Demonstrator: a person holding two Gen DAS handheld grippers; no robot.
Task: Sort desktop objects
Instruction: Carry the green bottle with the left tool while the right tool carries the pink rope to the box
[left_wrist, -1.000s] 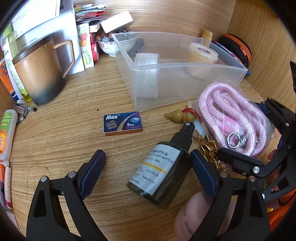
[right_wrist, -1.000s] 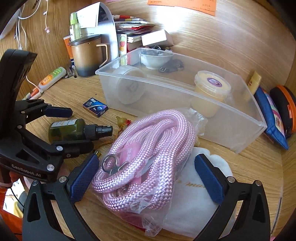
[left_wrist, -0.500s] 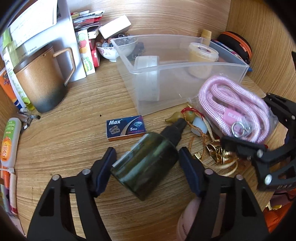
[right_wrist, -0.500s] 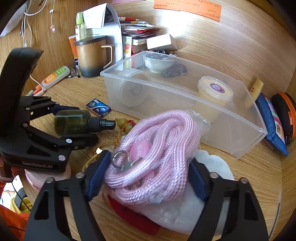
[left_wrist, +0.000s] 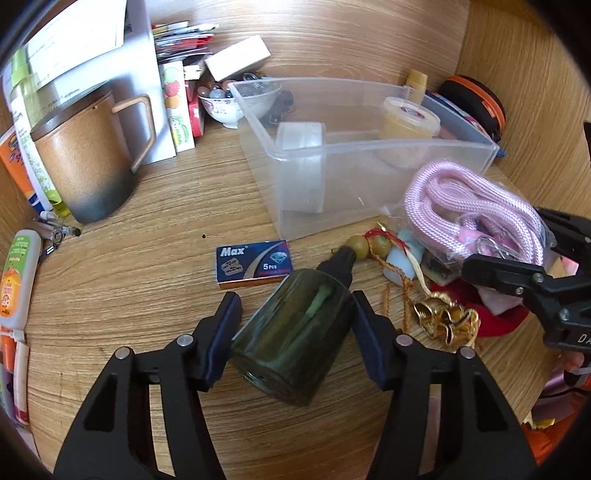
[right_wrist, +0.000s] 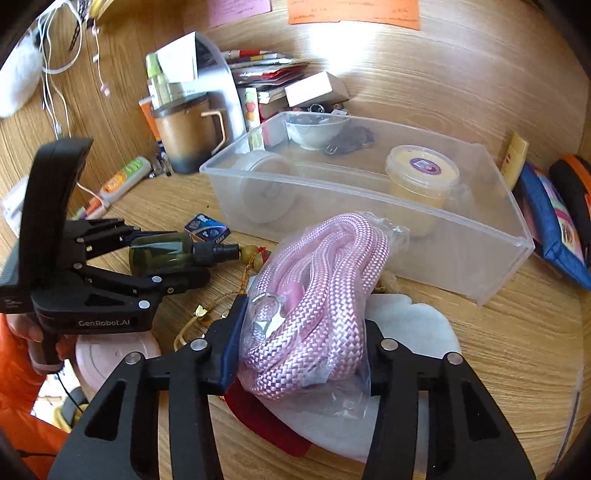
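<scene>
Counter (left_wrist: 122, 266): wood-grain top, crowded with small things, wooden walls at its back and side.
Clear bin (left_wrist: 369, 155): at 12 o'clock from the left tool, open-topped; inside stand a white tape roll (left_wrist: 301, 166) on edge and a yellow lidded tub (left_wrist: 408, 122).
Pink rope (right_wrist: 325, 280): a coil in a clear bag, just in front of the bin's near wall, lying over a white cloth (right_wrist: 413, 332).
Right tool (right_wrist: 299, 350): its jaws are closing on the bagged rope; the blue pads press the coil from both sides.
Left tool (left_wrist: 291, 332): its jaws are closing on the dark green spray bottle (left_wrist: 295, 332); both pads touch the body, and the black nozzle points toward 1 o'clock.
Mug (left_wrist: 81, 162): brown with a dark base, at 10 o'clock in the left wrist view, handle toward the bin.
Blade box (left_wrist: 255, 264): blue, marked Max, flat on the counter just beyond the bottle at 11 o'clock.
Gold charm (left_wrist: 443, 321): a tassel with beads, at 3 o'clock from the bottle.
</scene>
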